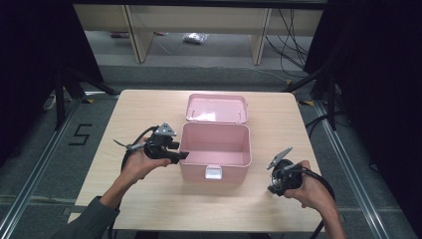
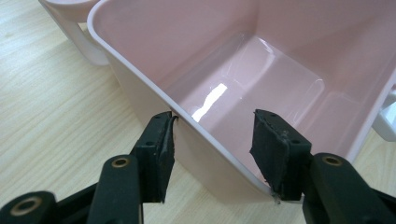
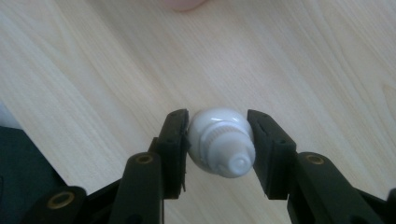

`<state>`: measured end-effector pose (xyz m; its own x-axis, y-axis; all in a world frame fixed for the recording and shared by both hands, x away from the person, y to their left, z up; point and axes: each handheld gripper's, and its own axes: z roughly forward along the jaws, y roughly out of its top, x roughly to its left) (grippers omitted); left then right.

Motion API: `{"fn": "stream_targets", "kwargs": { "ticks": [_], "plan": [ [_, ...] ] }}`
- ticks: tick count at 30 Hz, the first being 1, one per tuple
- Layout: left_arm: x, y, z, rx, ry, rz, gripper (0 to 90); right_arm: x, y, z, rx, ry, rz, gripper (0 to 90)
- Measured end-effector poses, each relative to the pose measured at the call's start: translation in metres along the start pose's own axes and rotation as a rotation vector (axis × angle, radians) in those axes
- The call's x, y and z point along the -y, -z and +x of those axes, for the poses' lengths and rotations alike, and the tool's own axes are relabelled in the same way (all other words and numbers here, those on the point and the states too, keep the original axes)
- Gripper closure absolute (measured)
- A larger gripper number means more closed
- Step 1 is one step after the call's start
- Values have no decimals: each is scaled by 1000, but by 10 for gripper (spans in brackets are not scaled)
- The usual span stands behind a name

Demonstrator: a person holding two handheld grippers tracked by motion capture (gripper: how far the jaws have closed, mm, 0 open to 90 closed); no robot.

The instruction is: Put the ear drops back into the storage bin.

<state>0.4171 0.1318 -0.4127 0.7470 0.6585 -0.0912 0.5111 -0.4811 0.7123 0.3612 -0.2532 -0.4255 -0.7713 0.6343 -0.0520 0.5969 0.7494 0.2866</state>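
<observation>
An open pink box (image 1: 196, 172) stands at the table's middle, its lid (image 1: 216, 107) laid back behind it and its inside bare. My left gripper (image 1: 182, 155) is at the box's left wall. In the left gripper view the jaws of the left gripper (image 2: 212, 140) straddle that wall (image 2: 140, 88), one pad outside and one inside, both touching the rim. My right gripper (image 1: 275, 189) points down at the table's front right. It is shut on a white capped tube (image 3: 212, 128), which the right gripper (image 3: 218, 137) holds pad to pad, cap toward the camera.
A white latch (image 1: 213, 172) sits on the box's front wall. The wooden table (image 1: 149, 199) has bare room at the front and on both sides. Black stands (image 1: 62, 94) flank it, and a shelf frame (image 1: 139, 40) lies beyond.
</observation>
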Motion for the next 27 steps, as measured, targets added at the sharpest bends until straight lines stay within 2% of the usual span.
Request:
{"fn": "stream_targets", "kwargs": {
  "ticks": [1, 2, 10, 16, 19, 20, 22, 23, 27],
  "plan": [
    [0, 0, 0, 0, 0, 0, 489, 0, 0, 0, 0, 0, 0, 605],
    [0, 0, 0, -1, 0, -1, 489, -2, 2, 1, -9, 20, -1, 605],
    [0, 0, 0, 1, -2, -1, 489, -12, 23, 3, -8, 34, -20, 605],
    [0, 0, 0, -4, 0, 0, 492, -31, 47, 4, -6, 96, -39, 605],
    [0, 0, -1, -7, -4, 0, 493, -36, 53, 5, 4, 104, -31, 605],
    [0, 0, -1, -7, -3, -1, 494, -38, 55, 6, -14, 93, -41, 605],
    [0, 0, -1, -9, -6, -3, 495, -42, 61, 5, -29, 102, -51, 605],
    [0, -1, 1, -6, -42, -17, 495, -44, 64, 3, -29, 110, -57, 605],
    [0, -1, -1, -11, -43, -16, 494, -54, 79, -1, -31, 123, -65, 605]
  ]
}}
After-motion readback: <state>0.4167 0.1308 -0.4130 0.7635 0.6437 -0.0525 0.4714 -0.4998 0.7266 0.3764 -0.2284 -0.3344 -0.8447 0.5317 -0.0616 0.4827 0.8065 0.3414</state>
